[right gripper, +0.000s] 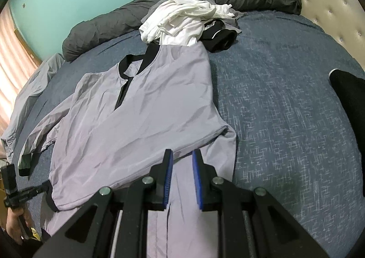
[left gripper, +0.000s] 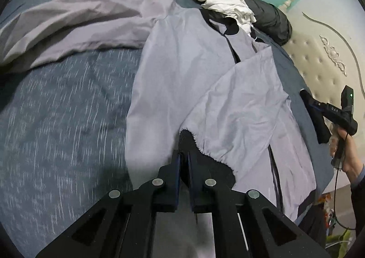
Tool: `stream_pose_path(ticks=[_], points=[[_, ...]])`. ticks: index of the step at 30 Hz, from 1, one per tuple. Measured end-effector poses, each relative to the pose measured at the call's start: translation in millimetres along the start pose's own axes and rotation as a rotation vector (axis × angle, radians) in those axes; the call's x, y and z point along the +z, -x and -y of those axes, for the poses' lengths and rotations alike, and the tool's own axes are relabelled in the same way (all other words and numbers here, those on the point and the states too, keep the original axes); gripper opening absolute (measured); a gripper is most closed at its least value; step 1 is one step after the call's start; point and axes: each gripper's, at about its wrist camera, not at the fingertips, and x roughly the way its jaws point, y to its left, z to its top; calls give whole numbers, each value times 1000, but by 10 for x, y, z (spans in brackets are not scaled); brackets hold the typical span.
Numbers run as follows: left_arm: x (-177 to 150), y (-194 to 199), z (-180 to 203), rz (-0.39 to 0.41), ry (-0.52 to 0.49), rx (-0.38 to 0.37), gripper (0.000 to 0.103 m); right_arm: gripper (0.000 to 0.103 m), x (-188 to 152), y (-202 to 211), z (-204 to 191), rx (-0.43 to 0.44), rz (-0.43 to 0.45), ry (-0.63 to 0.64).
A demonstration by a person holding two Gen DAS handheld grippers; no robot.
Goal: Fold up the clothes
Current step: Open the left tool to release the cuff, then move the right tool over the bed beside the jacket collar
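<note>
A light grey jacket with black collar and cuffs point(left gripper: 182, 80) lies spread on the blue bed; it also shows in the right wrist view point(right gripper: 141, 116). My left gripper point(left gripper: 184, 155) is shut on the jacket's black sleeve cuff point(left gripper: 200, 162), with the sleeve folded over the body. My right gripper point(right gripper: 181, 155) is open and empty, just above the jacket's right side near the folded edge. It also shows in the left wrist view point(left gripper: 319, 116), beside the jacket's far edge. The left gripper shows at the left edge of the right wrist view point(right gripper: 45, 187).
A pile of white and black clothes point(right gripper: 189, 20) lies beyond the collar. A dark grey rolled duvet point(right gripper: 159, 7) runs along the far side. A lilac sheet point(left gripper: 68, 29) lies left. A padded headboard point(right gripper: 330, 2) stands right. The blue bedspread point(right gripper: 285, 109) spreads right.
</note>
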Motion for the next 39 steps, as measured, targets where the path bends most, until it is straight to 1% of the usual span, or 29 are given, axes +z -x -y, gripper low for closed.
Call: stream_pose_path(ticks=[3,4,5,6,7,9,10,11,14,17,18,19,21,25,28,32,35,39], points=[[-22,-20,-10,1,3,8,7,17,-9,-16,-7,1,-4,-9],[-8,-10,4,7,-6,27,7,17,-7,-17,-11,-2,-5,-8],[12,6,23,13,-18,51,10,17,-6,-18,-15,-4,-6,-5],[32,22,43,20,-30,75,18,17,-1,-16,-19,-6,-7,-1],[65,51,59,37,-32,84,31,17,6,-13,-19,-9,-7,4],[139,120,90,77,-27,92,40,17,45,-10,-9,-18,-6,14],[176,155,105,97,-25,96,41,17,104,-31,7,-26,-5,14],[213,189,121,117,-23,101,42,17,163,-52,23,-33,-4,15],[342,78,245,133,-50,73,42,19,340,-116,72,-55,-2,18],[441,-151,320,123,-44,44,42,20,517,-179,120,-77,0,20],[468,-233,340,117,-39,42,42,23,580,-202,136,-85,1,20],[486,-316,365,108,-39,44,42,28,678,-237,148,-95,1,17],[500,-458,417,88,-46,52,42,34,929,-339,146,-124,2,17],[485,-579,482,79,-67,76,42,40,1333,-573,69,-133,-4,41],[479,-610,452,76,-59,84,42,40,1617,-840,4,-155,-35,75],[474,-658,408,69,-53,95,42,41,1889,-1140,-25,-185,-63,102],[468,-688,382,66,-51,103,42,43,2043,-1360,-34,-204,-83,122],[443,-725,373,57,-59,109,42,46,2204,-1647,-52,-239,-133,175]])
